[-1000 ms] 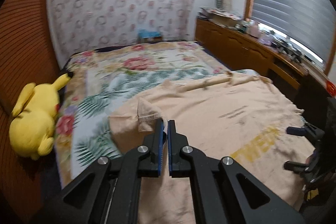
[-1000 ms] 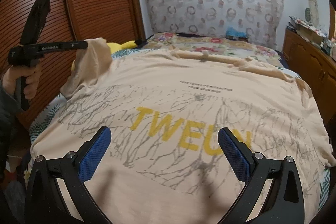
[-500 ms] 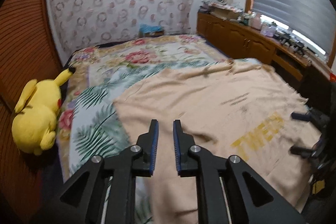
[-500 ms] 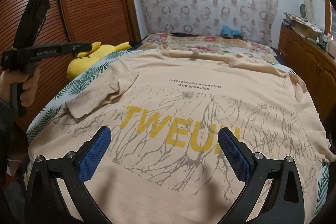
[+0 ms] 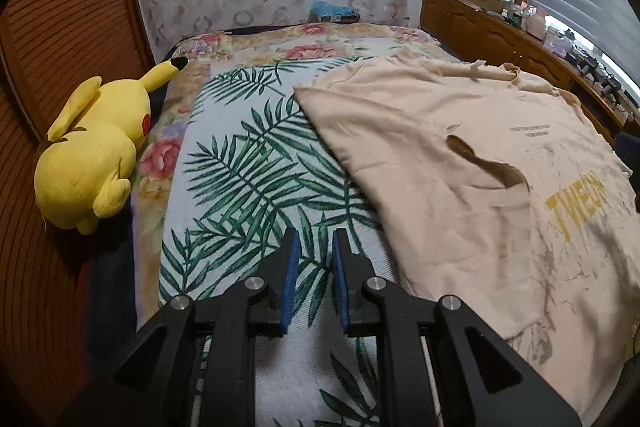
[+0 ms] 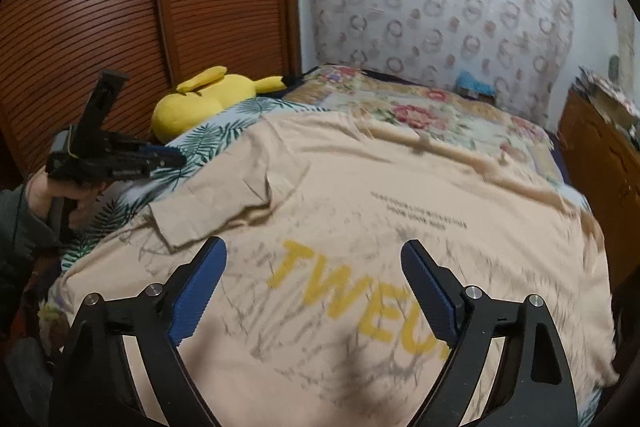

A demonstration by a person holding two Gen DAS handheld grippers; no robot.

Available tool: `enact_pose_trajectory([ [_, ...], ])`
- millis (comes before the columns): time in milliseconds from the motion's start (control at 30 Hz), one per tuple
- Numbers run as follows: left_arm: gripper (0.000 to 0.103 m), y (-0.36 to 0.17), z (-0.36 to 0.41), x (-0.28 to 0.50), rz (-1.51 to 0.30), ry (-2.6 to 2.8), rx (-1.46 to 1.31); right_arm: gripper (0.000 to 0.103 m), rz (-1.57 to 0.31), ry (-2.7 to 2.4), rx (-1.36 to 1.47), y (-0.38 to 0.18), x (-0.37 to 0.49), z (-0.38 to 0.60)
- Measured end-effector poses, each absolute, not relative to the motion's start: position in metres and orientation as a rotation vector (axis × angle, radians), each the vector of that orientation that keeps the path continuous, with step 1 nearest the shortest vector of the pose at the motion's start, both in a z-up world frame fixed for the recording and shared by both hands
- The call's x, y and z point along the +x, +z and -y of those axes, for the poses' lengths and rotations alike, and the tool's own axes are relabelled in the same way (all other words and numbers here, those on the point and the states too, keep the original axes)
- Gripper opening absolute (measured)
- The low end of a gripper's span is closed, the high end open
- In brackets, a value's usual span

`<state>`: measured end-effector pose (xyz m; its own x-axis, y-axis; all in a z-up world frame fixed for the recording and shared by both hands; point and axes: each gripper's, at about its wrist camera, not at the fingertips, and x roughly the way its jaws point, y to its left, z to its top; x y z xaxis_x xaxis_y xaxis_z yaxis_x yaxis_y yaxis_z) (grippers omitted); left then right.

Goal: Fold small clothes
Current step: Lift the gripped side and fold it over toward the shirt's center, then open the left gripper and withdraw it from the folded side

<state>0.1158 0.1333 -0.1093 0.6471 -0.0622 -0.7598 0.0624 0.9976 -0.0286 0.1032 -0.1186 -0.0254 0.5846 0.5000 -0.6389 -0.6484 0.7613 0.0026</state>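
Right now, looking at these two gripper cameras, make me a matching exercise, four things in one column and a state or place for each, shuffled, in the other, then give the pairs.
Things
1. left gripper
2. right gripper
3. Pikachu plush
4. T-shirt sleeve

States or places
A. folded in over the shirt's body
B. jaws wide apart above the yellow lettering
C. lying at the bed's edge by the wooden slatted door
D. jaws a little apart, empty, over the palm-leaf sheet

Pairs: 1-D, 2-B, 3-C, 4-A
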Motion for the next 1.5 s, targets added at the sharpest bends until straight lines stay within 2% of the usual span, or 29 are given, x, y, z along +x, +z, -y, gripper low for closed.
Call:
enact_pose_trajectory([
  [233,0.017,-0.113,-0.136,0.120,-0.870,-0.073,-0.021,0.087,-0.679,0.724,-0.279,-0.024,0.119,0.086],
  [300,0.026,-0.113,-0.137,0.121,-0.871,-0.076,-0.023,0.086,-0.703,0.744,-0.281,-0.028,0.128,0.075],
  [533,0.041,-0.113,-0.136,0.126,-0.875,-0.079,-0.021,0.080,-0.793,0.772,-0.285,-0.048,0.158,0.046],
  [600,0.053,-0.114,-0.134,0.127,-0.879,-0.090,-0.012,0.075,-0.814,0.770,-0.297,-0.056,0.168,0.037],
  [1033,0.063,-0.115,-0.131,0.129,-0.885,-0.113,0.000,0.034,-0.861,0.769,-0.392,-0.087,0.204,0.007],
  [1133,0.064,-0.115,-0.129,0.129,-0.886,-0.115,0.004,0.018,-0.851,0.750,-0.407,-0.086,0.204,0.010],
  [1200,0.065,-0.115,-0.129,0.129,-0.886,-0.115,0.003,0.011,-0.823,0.709,-0.422,-0.084,0.202,0.017],
  [1267,0.065,-0.115,-0.129,0.129,-0.886,-0.115,0.003,0.007,-0.817,0.684,-0.419,-0.082,0.204,0.025],
  [1500,0.068,-0.115,-0.128,0.129,-0.887,-0.115,0.004,0.006,-0.822,0.634,-0.317,-0.067,0.213,0.064],
])
